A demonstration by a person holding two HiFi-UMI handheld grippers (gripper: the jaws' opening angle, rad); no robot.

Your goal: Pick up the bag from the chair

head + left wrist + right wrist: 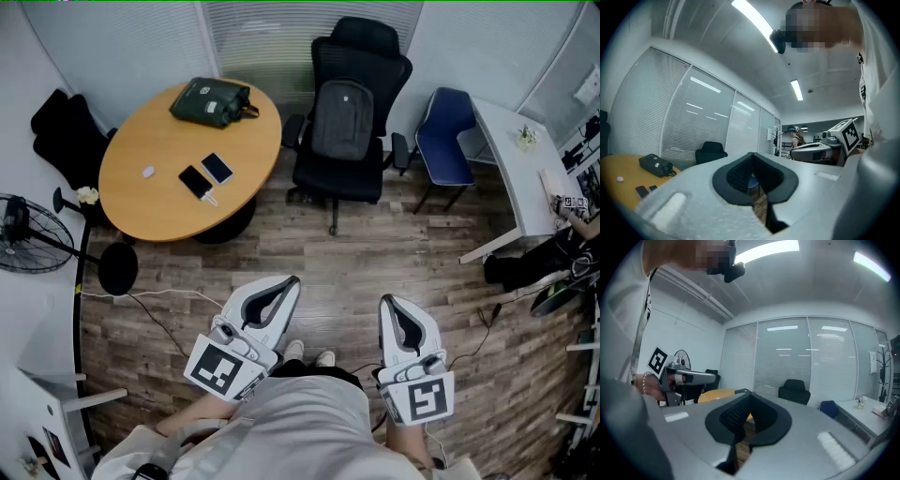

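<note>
A grey backpack (343,120) leans upright against the back of a black office chair (361,56) at the far side of the room. Both grippers are held close to my body, far short of the chair. My left gripper (286,282) points toward the table's near edge, with its jaws shut on nothing. My right gripper (389,302) points toward the chair and is likewise shut and empty. In the left gripper view, the chair (710,151) shows small beyond the closed left gripper (752,161). The chair (794,389) also shows beyond the closed right gripper (749,398) in the right gripper view.
A round wooden table (150,202) at the left carries a dark green bag (210,101) and two phones (206,174). A blue chair (446,136) and a white desk (511,169) stand at the right. A fan (23,234) and floor cables (159,295) are at the left.
</note>
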